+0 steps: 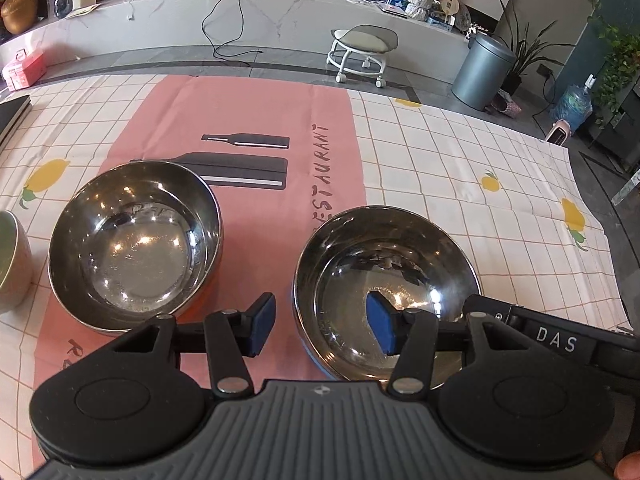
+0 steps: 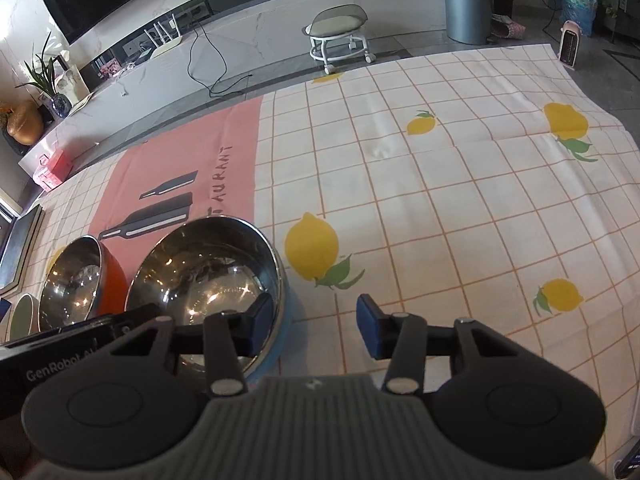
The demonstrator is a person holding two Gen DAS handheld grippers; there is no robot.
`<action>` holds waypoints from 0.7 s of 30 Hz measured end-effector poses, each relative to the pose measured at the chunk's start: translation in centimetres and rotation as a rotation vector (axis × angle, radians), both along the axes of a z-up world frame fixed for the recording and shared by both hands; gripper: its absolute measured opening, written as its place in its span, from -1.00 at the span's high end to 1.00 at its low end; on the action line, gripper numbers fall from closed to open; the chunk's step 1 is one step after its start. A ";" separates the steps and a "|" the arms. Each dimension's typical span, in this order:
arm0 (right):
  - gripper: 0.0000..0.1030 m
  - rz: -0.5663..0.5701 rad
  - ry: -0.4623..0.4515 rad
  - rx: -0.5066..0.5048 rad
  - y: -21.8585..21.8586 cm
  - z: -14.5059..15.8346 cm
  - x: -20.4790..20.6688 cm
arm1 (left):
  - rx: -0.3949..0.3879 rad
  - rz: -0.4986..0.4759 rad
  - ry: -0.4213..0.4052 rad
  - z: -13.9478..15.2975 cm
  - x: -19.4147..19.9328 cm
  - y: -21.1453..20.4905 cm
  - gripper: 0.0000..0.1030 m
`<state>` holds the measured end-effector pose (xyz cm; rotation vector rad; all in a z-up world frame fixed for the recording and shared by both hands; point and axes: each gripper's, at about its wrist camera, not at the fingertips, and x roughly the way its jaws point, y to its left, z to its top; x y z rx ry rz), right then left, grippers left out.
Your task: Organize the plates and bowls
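Your tablecloth (image 1: 440,152) carries a pink panel reading "RESTAURANT", partly hidden. On it sit two steel bowls, mouths up: the orange-sided bowl (image 1: 134,246) at nine o'clock, the blue-sided bowl (image 1: 386,292) just beside it at three. Your left gripper (image 1: 322,326) tilts steeply down, jaws wide astride the blue bowl's near rim, one pad inside, not pressing. Your right gripper (image 2: 314,328), marked "DAS" and "GenRobot", angles down likewise, jaws parted astride the same bowl's right rim, gripping nothing.
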<state>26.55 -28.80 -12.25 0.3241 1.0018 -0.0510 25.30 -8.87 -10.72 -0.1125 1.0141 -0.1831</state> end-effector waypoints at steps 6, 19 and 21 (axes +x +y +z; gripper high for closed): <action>0.56 -0.004 0.018 0.045 0.3 -0.8 1.0 | 0.004 -0.011 0.027 -1.0 0.9 -0.3 0.31; 0.91 -0.019 0.008 0.045 0.4 0.0 0.3 | 0.000 -0.020 0.044 -0.2 0.2 -0.1 0.81; 0.91 -0.023 0.007 0.052 0.2 0.5 -0.2 | -0.007 -0.020 0.038 0.4 -0.4 -0.1 0.81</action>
